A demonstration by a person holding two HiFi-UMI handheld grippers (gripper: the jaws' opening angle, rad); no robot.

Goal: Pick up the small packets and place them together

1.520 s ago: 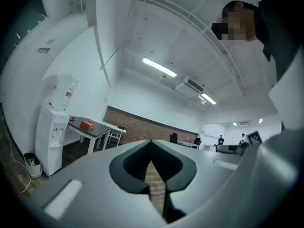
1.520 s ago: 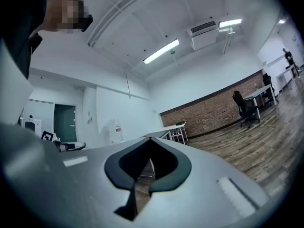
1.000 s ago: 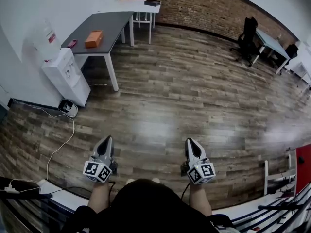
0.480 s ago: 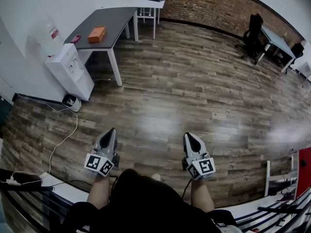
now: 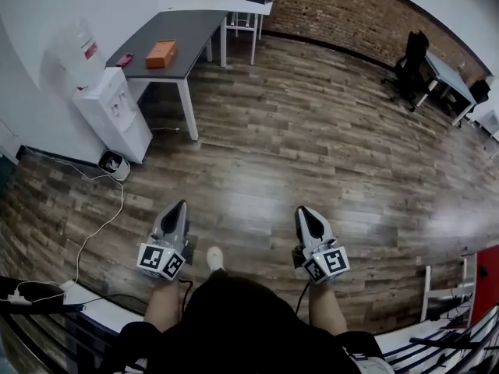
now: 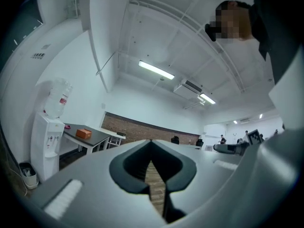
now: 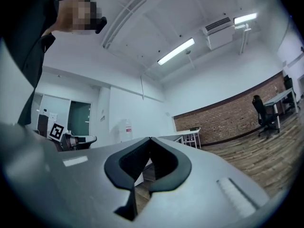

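A: Wood all over the head view, plank floor (image 5: 312, 154) edge to edge. Any small packets lying on it?

B: None to be seen, neither on the planks nor in either tool. Only an orange box (image 5: 160, 54) and a pink item (image 5: 124, 59) up on the grey table (image 5: 187, 33), well apart from both hands.

A: And the grippers there?

B: Left gripper (image 5: 182, 206) and right gripper (image 5: 302, 212) side by side, pointing ahead, each pinched together and empty. Changed from a second ago: both carried a little forward and up, a white shoe (image 5: 212, 257) now poking out between them, the table slid rightward in the picture. Walking, judging by that.

A: Left gripper view next?

B: Closed tip to tip, just a sliver of floor showing through the slit, nothing caught in it. Beyond, the water dispenser (image 6: 46, 137) and the same table with its box.

A: Right gripper view?

B: Same story, pressed together on nothing. Far off, a brick wall (image 7: 228, 120) and an office chair (image 7: 262, 112). Again no packets.

A: Meaning for the task?

B: Probably only the approach so far. No pick begun, packets yet to be found, perhaps on some tabletop out of sight.
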